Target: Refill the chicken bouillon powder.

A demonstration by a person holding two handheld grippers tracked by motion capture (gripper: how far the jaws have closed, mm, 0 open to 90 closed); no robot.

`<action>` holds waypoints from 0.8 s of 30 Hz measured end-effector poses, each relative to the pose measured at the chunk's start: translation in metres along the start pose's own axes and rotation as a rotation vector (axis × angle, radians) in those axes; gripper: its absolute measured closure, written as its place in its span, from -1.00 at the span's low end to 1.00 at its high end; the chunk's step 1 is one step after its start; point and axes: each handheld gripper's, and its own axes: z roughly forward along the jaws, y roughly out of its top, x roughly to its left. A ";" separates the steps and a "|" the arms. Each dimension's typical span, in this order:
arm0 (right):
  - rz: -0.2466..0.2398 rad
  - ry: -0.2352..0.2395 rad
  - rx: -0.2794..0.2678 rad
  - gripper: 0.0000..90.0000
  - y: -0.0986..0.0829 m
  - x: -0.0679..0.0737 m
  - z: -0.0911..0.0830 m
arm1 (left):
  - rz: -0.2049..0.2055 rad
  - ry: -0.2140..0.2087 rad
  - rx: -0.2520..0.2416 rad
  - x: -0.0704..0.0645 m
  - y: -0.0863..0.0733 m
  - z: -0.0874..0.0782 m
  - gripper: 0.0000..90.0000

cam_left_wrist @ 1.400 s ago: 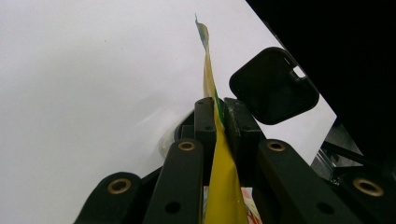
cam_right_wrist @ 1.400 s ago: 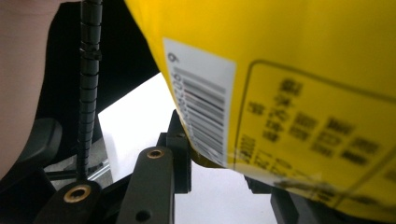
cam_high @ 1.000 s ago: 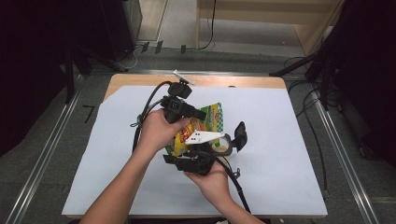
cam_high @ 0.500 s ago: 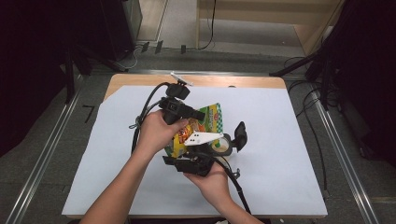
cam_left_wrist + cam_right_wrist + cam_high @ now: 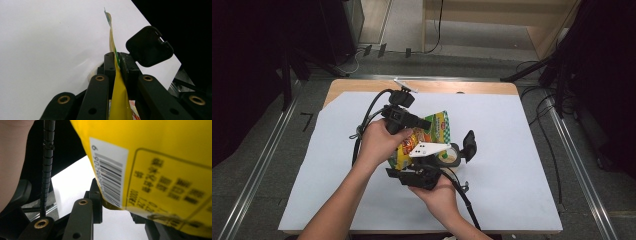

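Note:
A yellow snack bag [image 5: 438, 126] with green and red print is held up over the middle of the table between both grippers. My left gripper [image 5: 418, 121] comes in from the left. In the left gripper view it [image 5: 116, 62] is shut on the bag's thin edge [image 5: 120, 100], which runs up between the jaws. My right gripper [image 5: 430, 161] reaches up from below, under its white three-cornered plate. In the right gripper view the bag's barcode side [image 5: 150, 170] sits between the jaws of my right gripper [image 5: 117, 206]; the bag hides the far jaw.
A round pale container [image 5: 452, 156] sits on the white sheet [image 5: 522, 150] just right of the bag, with a black flap [image 5: 469, 142] standing up beside it. Cables trail from both grippers. The wooden table edge [image 5: 492, 87] runs along the back.

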 end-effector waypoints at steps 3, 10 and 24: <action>0.001 0.002 -0.003 0.54 0.000 0.001 0.000 | 0.002 0.000 -0.001 -0.001 0.000 0.000 0.89; 0.013 0.008 -0.012 0.53 -0.003 0.002 0.000 | 0.011 0.002 0.004 -0.004 -0.002 0.000 0.89; 0.007 0.004 -0.007 0.54 -0.004 0.002 0.000 | 0.012 0.001 -0.006 -0.005 -0.004 0.000 0.89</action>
